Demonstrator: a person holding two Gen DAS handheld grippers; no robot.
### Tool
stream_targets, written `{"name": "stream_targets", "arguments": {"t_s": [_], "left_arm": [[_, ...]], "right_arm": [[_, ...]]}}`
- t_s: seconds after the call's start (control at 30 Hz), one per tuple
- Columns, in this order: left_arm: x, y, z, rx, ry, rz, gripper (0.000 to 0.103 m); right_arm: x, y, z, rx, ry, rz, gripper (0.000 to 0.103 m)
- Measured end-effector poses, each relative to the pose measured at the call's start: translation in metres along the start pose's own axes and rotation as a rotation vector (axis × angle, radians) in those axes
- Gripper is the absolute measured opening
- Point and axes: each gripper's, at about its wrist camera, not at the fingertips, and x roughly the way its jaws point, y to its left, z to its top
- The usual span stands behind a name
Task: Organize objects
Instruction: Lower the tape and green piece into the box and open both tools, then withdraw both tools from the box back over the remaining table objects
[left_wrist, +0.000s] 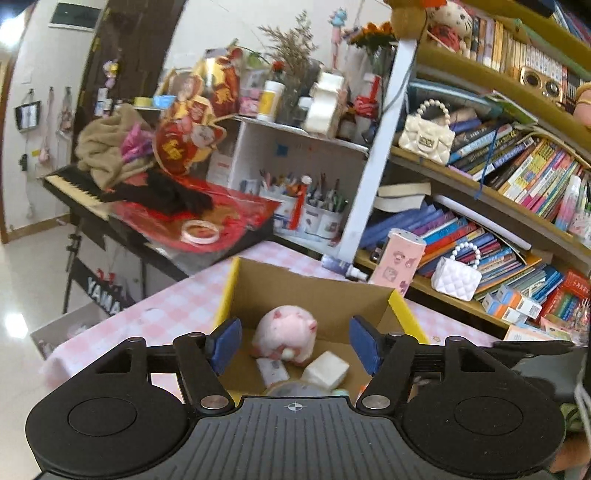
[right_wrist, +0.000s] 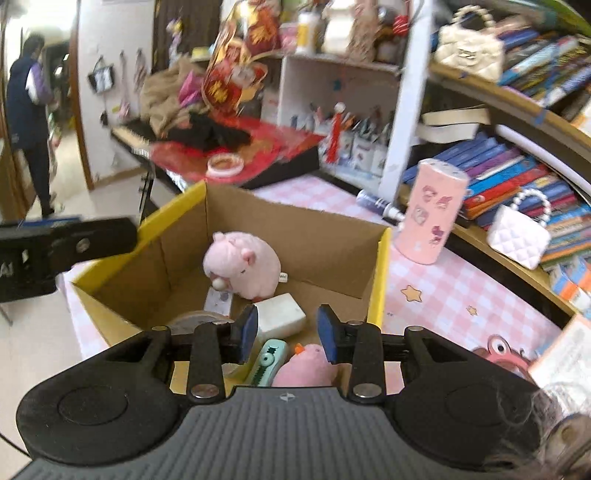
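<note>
Left gripper (left_wrist: 295, 345): jaws wide apart, nothing between the pads, hanging above the cardboard box (left_wrist: 334, 291). Right gripper (right_wrist: 287, 330): jaws a narrow gap apart, also empty, above the near end of the same box (right_wrist: 288, 221).

Box sits on the pink checked tablecloth (right_wrist: 443, 291), in front of the bookshelf. Already inside: pink plush pig (right_wrist: 242, 264) toward the back, white block (right_wrist: 280, 314) just in front of it, a small flat packet (right_wrist: 218, 301) beside the pig, a round tin (right_wrist: 192, 319) partly hidden, a mint-green stapler-like tool (right_wrist: 269, 360) and a second small pink plush with an orange beak (right_wrist: 306, 365) at the near wall.

My read: most of the sorting is done, both grippers look free for another pick. Left on the cloth: pink cylinder (right_wrist: 430, 210) standing just right of the box, small dark tube (right_wrist: 376, 203) lying behind it. Can't tell whether those belong in the box. White quilted purse (right_wrist: 517, 232) sits on the shelf edge, likely not part of it.
</note>
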Motion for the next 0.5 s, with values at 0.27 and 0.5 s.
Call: {"name": "stream_targets", "arguments": {"t_s": [0.27, 0.5], "left_arm": [[-0.050, 0.018, -0.035, -0.029, 0.051, 0.078, 0.070], [-0.079, 0.029, -0.072, -0.034, 0.149, 0.103, 0.070]], "right_arm": [[-0.049, 0.026, -0.038, 0.134, -0.013, -0.041, 0.034], [-0.072, 0.054, -0.088, 0.222, 0.081, -0.068, 0.034]]}}
